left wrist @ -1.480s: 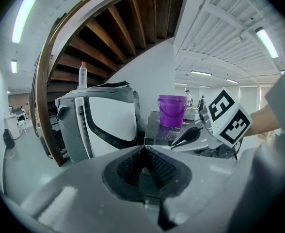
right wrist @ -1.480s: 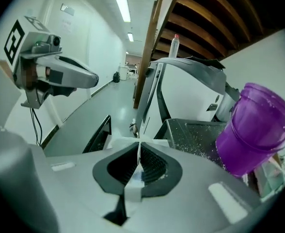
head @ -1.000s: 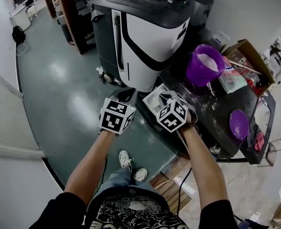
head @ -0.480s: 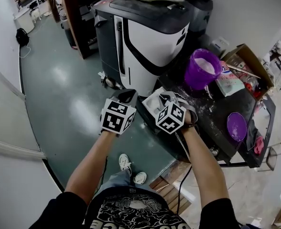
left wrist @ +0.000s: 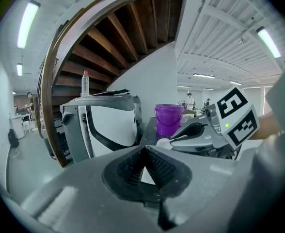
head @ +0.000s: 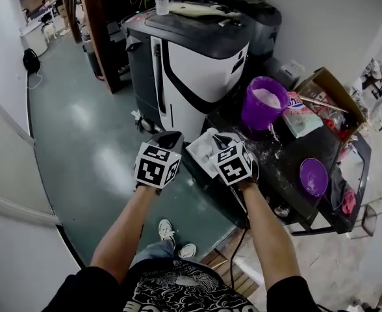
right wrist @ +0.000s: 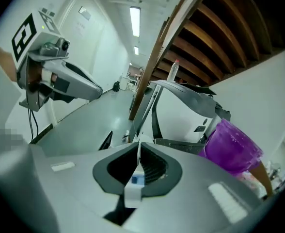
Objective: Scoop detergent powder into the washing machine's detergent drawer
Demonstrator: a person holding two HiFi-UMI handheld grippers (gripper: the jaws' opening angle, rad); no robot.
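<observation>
Head view is showing the washing machine [head: 197, 57] standing beyond the dark worktop [head: 288, 174], where the purple bucket [head: 264, 103] of powder is sitting. The left hand-held gripper [head: 168, 138] is hanging closed and empty. The right hand-held gripper [head: 210, 149] is clamping a white scoop [left wrist: 164, 143]. Scooping looks not yet begun, so the next move is dipping into the bucket.

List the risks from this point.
The right tongs pinch the white scoop only by its thin handle, so it may twist and spill once loaded. The purple bucket stands near a corner of the table, so a careless dig could tip it. The left tongs are shut and empty, steadying nothing.
</observation>
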